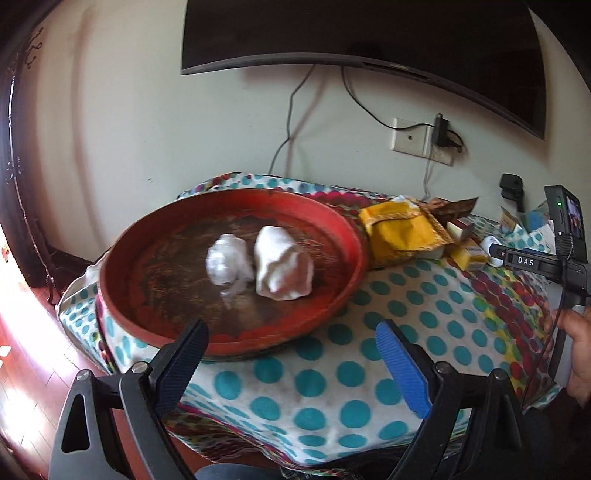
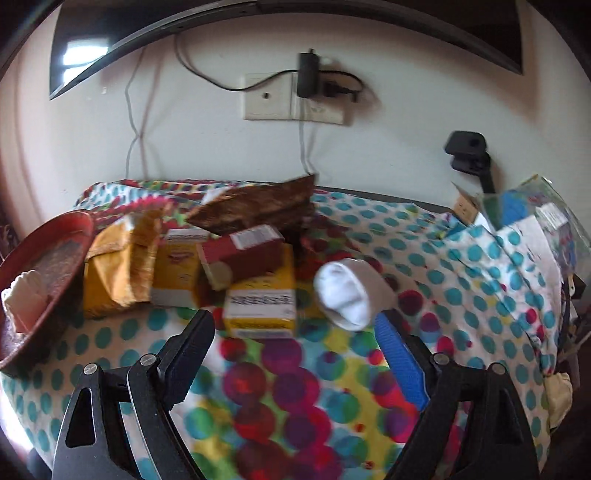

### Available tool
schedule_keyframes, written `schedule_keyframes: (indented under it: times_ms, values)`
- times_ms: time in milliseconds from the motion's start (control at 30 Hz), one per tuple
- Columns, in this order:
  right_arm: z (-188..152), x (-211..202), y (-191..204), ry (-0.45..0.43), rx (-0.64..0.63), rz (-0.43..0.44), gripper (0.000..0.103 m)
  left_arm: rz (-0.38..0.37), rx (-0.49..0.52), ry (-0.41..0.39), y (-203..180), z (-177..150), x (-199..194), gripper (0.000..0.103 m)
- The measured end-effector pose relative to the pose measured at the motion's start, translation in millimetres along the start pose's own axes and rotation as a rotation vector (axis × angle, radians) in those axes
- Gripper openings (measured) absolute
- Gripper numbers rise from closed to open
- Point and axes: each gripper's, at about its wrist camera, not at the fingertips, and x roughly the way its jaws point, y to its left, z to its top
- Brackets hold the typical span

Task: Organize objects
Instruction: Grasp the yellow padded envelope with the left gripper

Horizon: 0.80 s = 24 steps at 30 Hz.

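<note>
A round red tray (image 1: 343,225) sits on the dotted cloth and holds a white gauze bundle (image 1: 227,260) and a white bandage roll (image 1: 282,264). My left gripper (image 1: 291,332) is open and empty just in front of the tray. My right gripper (image 2: 295,325) is open and empty above the cloth. A white tape roll (image 2: 351,291) lies just ahead of its blue right finger (image 2: 400,363). Yellow and red medicine boxes (image 2: 258,306) and a yellow packet (image 2: 118,273) lie ahead of it. The tray's edge (image 2: 79,229) shows at the left.
A wall socket with a plugged adapter (image 2: 308,74) and cables hang behind the table. A TV (image 1: 369,33) is mounted above. A black clip stand (image 2: 469,155) and papers (image 2: 535,218) crowd the table's right side. The right-hand device (image 1: 535,262) shows in the left view.
</note>
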Motion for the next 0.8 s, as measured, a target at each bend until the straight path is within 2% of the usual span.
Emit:
schedule_keyframes:
  times_ms: [200, 267, 333, 400, 567, 667, 800]
  values:
    - [-13, 7, -47, 0.046, 0.077, 0.007, 0.087, -0.146, 0.079, 0.067, -83, 2, 27, 0.094]
    - [-16, 4, -53, 0.05, 0.089, 0.002, 0.087, -0.163, 0.115, 0.075, -108, 7, 36, 0.094]
    - [-19, 1, -58, 0.046, 0.095, -0.001, 0.088, -0.137, 0.164, 0.06, -132, 15, 45, 0.094]
    - [-24, 5, -66, 0.069, 0.135, 0.034, 0.089, -0.09, 0.185, 0.037, -143, 28, 55, 0.094]
    - [-28, 5, -79, 0.06, 0.206, 0.08, 0.089, -0.062, 0.181, 0.026, -146, 75, 86, 0.094]
    - [-29, 7, -82, 0.067, 0.227, 0.111, 0.089, -0.055, 0.191, 0.055, -150, 102, 112, 0.095]
    - [-31, 7, -86, 0.06, 0.248, 0.147, 0.089, 0.018, 0.193, 0.118, -156, 120, 147, 0.095]
